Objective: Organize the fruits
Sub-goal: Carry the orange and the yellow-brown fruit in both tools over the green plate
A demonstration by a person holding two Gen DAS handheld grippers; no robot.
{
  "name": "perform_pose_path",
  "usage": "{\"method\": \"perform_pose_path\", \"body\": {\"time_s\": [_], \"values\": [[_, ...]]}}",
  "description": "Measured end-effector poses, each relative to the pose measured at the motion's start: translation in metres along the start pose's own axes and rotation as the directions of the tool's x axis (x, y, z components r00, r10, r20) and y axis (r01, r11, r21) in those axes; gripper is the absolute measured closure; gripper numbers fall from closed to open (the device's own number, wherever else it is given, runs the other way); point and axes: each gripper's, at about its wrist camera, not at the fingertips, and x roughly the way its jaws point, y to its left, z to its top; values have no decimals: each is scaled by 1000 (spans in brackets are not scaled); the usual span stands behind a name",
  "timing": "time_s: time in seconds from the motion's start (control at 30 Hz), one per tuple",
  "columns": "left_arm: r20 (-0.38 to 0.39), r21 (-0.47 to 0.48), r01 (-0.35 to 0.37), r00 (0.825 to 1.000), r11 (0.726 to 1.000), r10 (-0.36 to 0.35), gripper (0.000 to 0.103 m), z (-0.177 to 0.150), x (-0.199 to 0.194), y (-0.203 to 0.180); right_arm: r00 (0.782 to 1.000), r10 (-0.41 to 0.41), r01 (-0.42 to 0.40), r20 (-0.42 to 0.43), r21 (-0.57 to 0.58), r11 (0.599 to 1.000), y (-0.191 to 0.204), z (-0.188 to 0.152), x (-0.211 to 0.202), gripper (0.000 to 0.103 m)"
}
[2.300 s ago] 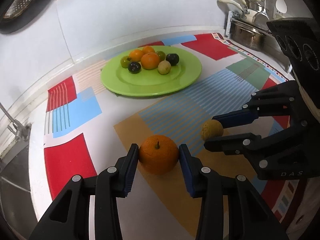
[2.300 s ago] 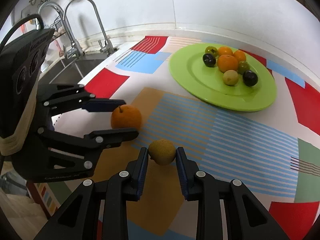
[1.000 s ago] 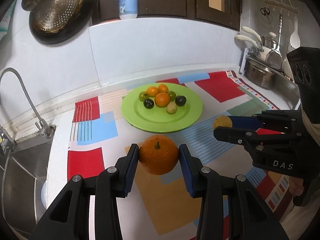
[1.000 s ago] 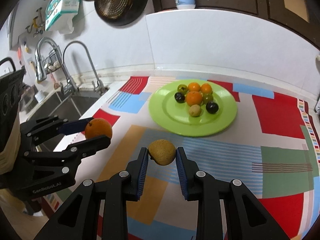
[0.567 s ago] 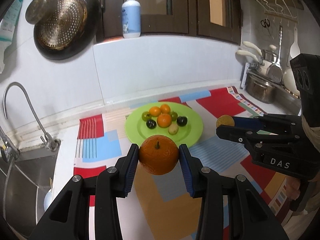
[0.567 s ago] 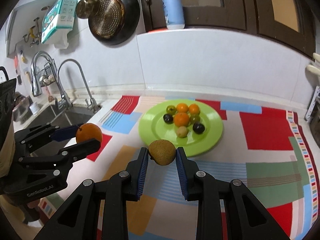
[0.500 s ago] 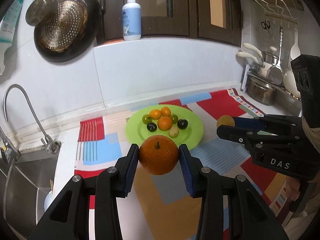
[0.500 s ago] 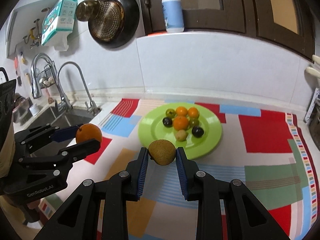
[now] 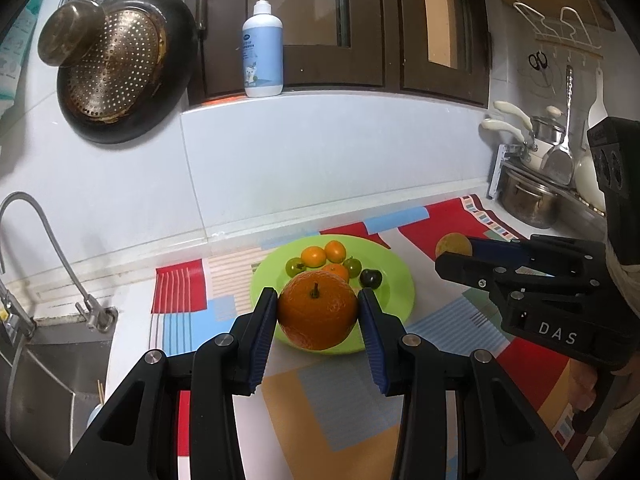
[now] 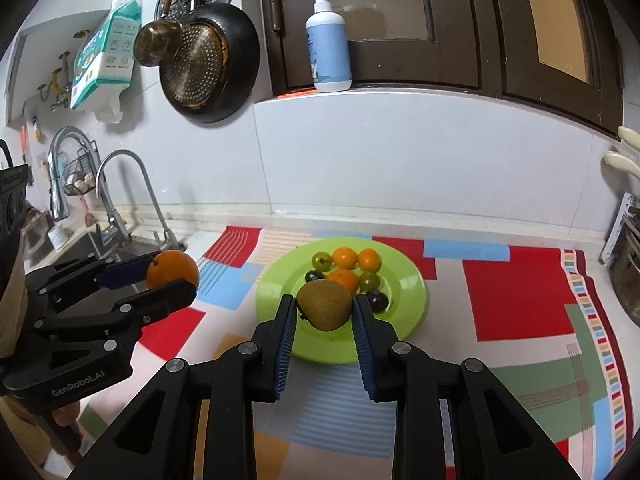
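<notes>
My left gripper (image 9: pixel 318 314) is shut on a large orange (image 9: pixel 317 310) and holds it in the air in front of the green plate (image 9: pixel 394 296). My right gripper (image 10: pixel 325 310) is shut on a brownish-yellow fruit (image 10: pixel 325 306), also held above the counter short of the plate (image 10: pixel 404 312). The plate holds several small fruits: oranges (image 10: pixel 346 257), green ones (image 10: pixel 321 260) and dark plums (image 10: pixel 378 300). Each gripper shows in the other's view: the right one (image 9: pixel 460 250) at the right, the left one (image 10: pixel 172 272) at the left.
The plate sits on a colourful patterned mat (image 10: pixel 520 292) on the counter. A sink with taps (image 10: pixel 116 184) lies to the left. Pots and utensils (image 9: pixel 532 196) stand at the right. A pan (image 10: pixel 208 64) and a soap bottle (image 10: pixel 330 40) are on the wall behind.
Both grippers have risen from the mat with their fruits and pulled back, so the plate looks smaller and more of the wall shows. Both stay shut.
</notes>
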Motion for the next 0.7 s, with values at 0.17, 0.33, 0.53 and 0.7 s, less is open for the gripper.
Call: {"method": "perform_pose_path", "body": {"time_s": [0.17, 0.33, 0.53, 0.7], "values": [[2, 7, -1, 1000, 1000, 1, 62, 7, 13, 0, 1000, 0, 0, -4, 8, 1000, -6, 5, 10, 73], [-11, 3, 2, 1000, 1000, -2, 62, 10, 29, 0, 1000, -1, 1, -16, 11, 1000, -12, 7, 23, 73], [-41, -7, 5, 999, 1000, -5, 62, 10, 52, 3, 999, -1, 2, -43, 15, 1000, -20, 8, 43, 73], [-70, -19, 13, 997, 1000, -14, 62, 9, 73, 7, 997, -5, 7, -75, 24, 1000, -29, 6, 64, 73]]}}
